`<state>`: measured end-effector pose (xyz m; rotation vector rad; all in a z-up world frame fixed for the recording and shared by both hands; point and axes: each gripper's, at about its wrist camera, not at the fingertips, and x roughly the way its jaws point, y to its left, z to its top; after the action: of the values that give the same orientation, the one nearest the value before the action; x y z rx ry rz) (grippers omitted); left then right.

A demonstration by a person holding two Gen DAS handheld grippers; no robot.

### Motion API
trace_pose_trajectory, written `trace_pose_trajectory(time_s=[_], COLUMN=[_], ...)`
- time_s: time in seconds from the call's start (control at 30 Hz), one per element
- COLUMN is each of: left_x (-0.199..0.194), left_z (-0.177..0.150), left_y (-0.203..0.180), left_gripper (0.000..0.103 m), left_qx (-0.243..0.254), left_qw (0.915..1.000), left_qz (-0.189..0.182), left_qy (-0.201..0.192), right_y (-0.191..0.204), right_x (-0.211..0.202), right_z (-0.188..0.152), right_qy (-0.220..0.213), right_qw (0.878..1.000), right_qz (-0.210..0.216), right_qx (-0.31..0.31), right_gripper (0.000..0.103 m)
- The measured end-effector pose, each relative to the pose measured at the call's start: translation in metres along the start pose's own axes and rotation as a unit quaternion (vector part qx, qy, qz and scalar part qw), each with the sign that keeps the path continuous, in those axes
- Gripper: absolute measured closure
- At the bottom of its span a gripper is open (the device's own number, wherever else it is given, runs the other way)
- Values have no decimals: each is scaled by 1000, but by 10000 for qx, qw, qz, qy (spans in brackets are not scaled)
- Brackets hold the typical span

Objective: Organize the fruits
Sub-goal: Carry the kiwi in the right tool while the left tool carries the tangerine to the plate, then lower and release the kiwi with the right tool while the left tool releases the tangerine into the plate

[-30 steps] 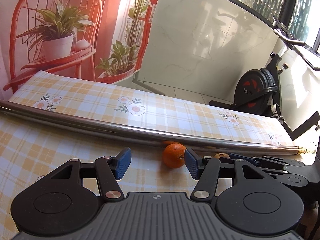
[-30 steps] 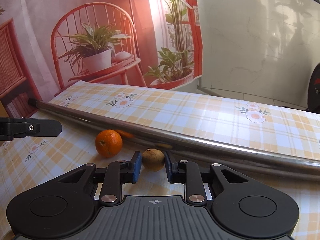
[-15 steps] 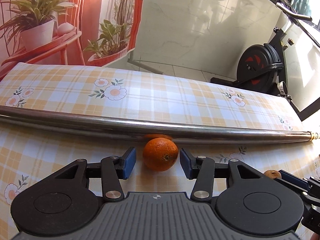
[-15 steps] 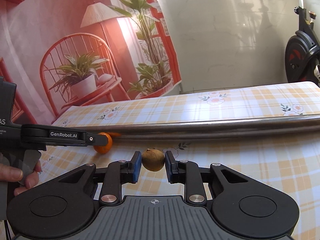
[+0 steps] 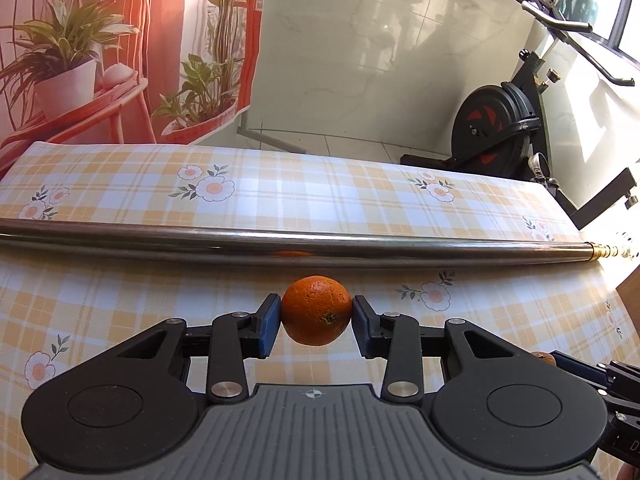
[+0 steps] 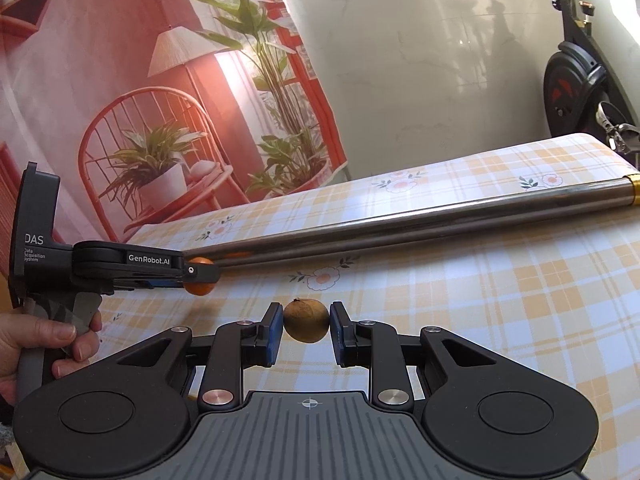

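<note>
The orange (image 5: pixel 317 310) sits at the centre of the left wrist view, low on the checked tablecloth (image 5: pixel 120 304) just in front of the long metal pole (image 5: pixel 280 246) that crosses the frame from left to right. The left gripper (image 5: pixel 316 322) has its blue pads (image 5: pixel 269 326) on either side of the fruit; its jaws are closing and the pads appear to touch the peel, so the grasp looks to be just forming, with the orange not clearly raised off the cloth.

In the right wrist view, the small brown fruit (image 6: pixel 306 320) is at centre frame, clamped between the pads of the right gripper (image 6: pixel 306 330), whose jaws are clenched firmly on it. At the left edge of that view a person's hand (image 6: pixel 44 344) holds the handle of the left gripper, its tip over the orange beside the pole.

As a judgement, the task is at an early stage: both fruits are taken or nearly taken, but neither has been placed. No bowl, tray or other destination shows in either view, so where they should go cannot be told, and all sorting remains.
</note>
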<state>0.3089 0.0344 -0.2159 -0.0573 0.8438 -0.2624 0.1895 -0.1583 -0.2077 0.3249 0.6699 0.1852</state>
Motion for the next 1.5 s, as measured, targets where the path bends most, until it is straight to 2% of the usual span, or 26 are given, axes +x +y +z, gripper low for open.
trace_pose_trajectory(time_s=[0.3, 0.7, 0.9, 1.13, 1.5], left_x=[-70, -128, -136, -134, -123], left_z=[-35, -97, -115, -125, -134], left_y=[-20, -34, -38, -45, -48], left_gripper=[63, 63, 63, 63, 63], left_qx=[215, 361, 356, 591, 655], left_qw=[9986, 9970, 9961, 9941, 9926], left_qz=[-466, -678, -802, -885, -942], left_qy=[-161, -55, 96, 206, 408], right_y=[18, 46, 58, 66, 66], right_x=[-31, -72, -85, -101, -111], right_z=[-15, -39, -49, -61, -77], right_qy=[6, 38, 95, 177, 705], right_qw=[9998, 9980, 9972, 9960, 9945], right_qz=[77, 350, 415, 461, 379], right_qx=[-205, -526, -620, -741, -669], right_gripper=[80, 80, 80, 80, 80])
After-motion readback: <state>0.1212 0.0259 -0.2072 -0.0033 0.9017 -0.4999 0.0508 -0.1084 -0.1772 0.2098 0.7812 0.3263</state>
